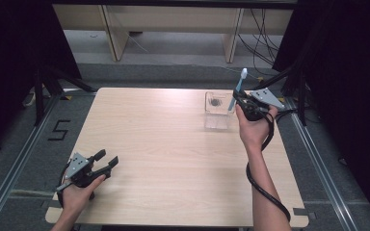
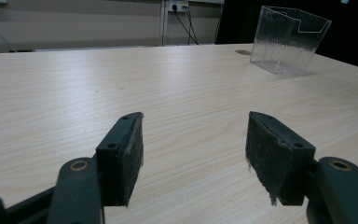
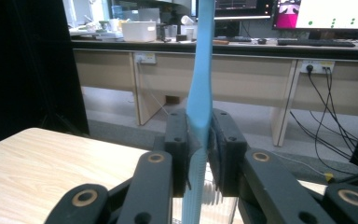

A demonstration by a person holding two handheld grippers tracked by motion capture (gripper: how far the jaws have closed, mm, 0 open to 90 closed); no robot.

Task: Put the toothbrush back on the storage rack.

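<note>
A light blue toothbrush [image 1: 237,90] stands upright, bristles at the top, pinched by my right gripper [image 1: 239,99] at the far right of the table. In the right gripper view the jaws press on both sides of the toothbrush handle [image 3: 199,98], whose lower end hangs over the ribbed clear plastic holder [image 3: 214,198]. The same clear holder [image 1: 218,111] sits on the table just left of that gripper. My left gripper [image 1: 107,159] rests low at the near left corner, jaws apart with nothing between them. Its black pads [image 2: 131,154] point toward the clear holder [image 2: 289,39] far across the tabletop.
The light wooden table [image 1: 173,159] has rounded corners. Black stands and curtains flank it on both sides. A cable [image 1: 262,178] trails from the right gripper along the forearm. Desks, monitors and wall sockets stand beyond the far edge.
</note>
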